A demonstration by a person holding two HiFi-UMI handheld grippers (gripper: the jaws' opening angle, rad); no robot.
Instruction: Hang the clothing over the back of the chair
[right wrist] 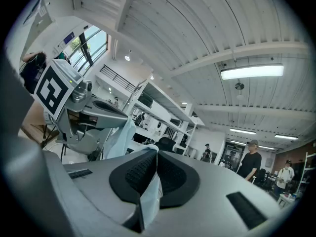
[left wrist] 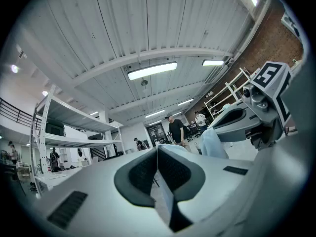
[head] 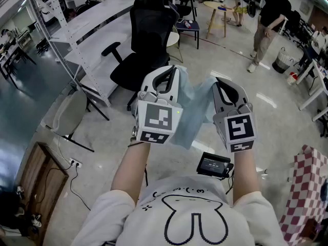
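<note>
While the pale blue clothing (head: 197, 106) hangs in the air between the two claws, well short of the black office chair (head: 146, 45) ahead, the left gripper (head: 165, 78) and the right gripper (head: 226, 88) each have their jaws closed tight on a fold of its upper edge. This looks like the carry step, draping not yet done; the next move calls for bringing the cloth above the backrest (head: 151, 17) and lowering it so it falls on both sides before letting go.

One left claw (head: 168, 73), one right claw (head: 221, 85), one garment (head: 197, 106), one black office chair (head: 148, 29).
</note>
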